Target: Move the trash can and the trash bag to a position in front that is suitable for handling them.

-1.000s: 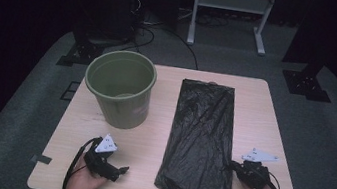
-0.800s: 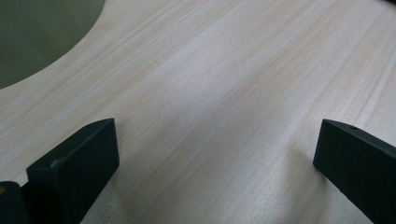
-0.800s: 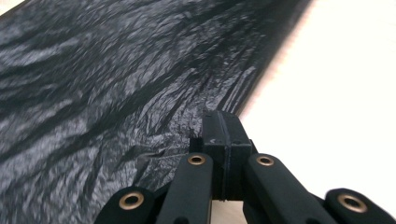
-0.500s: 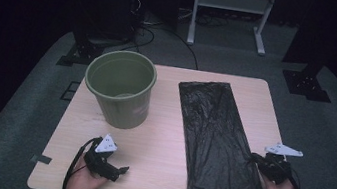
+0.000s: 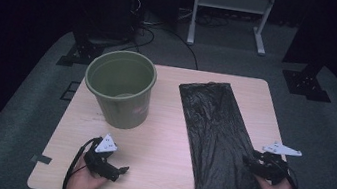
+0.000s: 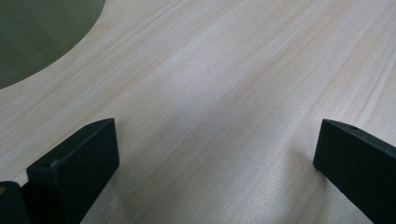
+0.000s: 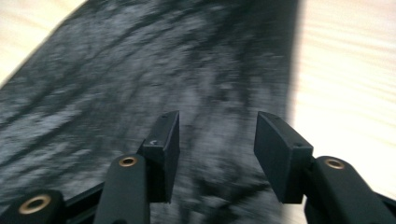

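Black bag (image 5: 223,140) lies flat on tabletop (image 5: 163,149), right of green bucket (image 5: 119,87). Right gripper (image 7: 215,140) jaws parted over its right edge; left gripper (image 6: 215,154) jaws wide apart over bare wood.

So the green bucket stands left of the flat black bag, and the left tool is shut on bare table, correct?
Not quite: the left tool is open, its jaws wide apart over bare table, as the left gripper view shows. The green bucket does stand left of the flat black bag.
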`<state>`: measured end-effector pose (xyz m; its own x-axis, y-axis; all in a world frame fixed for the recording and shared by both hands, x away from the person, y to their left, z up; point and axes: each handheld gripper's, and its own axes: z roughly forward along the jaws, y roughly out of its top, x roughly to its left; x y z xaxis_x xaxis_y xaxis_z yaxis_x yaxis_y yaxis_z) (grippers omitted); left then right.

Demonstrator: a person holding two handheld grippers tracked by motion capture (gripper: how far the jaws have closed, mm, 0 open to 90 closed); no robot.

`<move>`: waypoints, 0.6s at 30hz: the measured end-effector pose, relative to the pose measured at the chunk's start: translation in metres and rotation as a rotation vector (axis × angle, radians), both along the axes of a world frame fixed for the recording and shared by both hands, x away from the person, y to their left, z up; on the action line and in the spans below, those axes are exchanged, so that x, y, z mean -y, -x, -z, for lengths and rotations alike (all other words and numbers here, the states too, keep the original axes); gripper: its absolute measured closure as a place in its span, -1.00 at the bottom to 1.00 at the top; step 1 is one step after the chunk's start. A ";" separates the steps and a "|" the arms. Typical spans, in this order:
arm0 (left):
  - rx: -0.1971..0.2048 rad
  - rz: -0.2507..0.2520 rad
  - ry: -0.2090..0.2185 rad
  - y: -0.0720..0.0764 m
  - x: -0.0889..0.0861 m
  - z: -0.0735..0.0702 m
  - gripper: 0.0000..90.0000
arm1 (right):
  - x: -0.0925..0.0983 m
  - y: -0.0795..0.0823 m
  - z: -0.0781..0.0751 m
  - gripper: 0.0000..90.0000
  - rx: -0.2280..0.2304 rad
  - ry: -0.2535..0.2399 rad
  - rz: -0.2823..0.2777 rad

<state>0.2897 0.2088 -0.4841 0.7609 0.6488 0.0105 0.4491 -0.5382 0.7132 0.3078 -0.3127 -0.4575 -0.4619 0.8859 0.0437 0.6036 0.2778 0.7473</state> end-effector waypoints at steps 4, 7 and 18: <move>0.001 -0.001 0.002 0.000 0.000 0.000 -1.00 | -0.022 -0.003 0.004 -0.03 -0.023 0.001 -0.057; 0.001 -0.001 0.001 -0.001 0.000 0.000 -1.00 | -0.036 -0.005 0.006 -0.12 -0.027 0.001 -0.087; 0.001 -0.001 0.002 -0.001 0.000 0.000 -1.00 | -0.054 -0.014 0.018 -0.14 -0.076 0.035 -0.107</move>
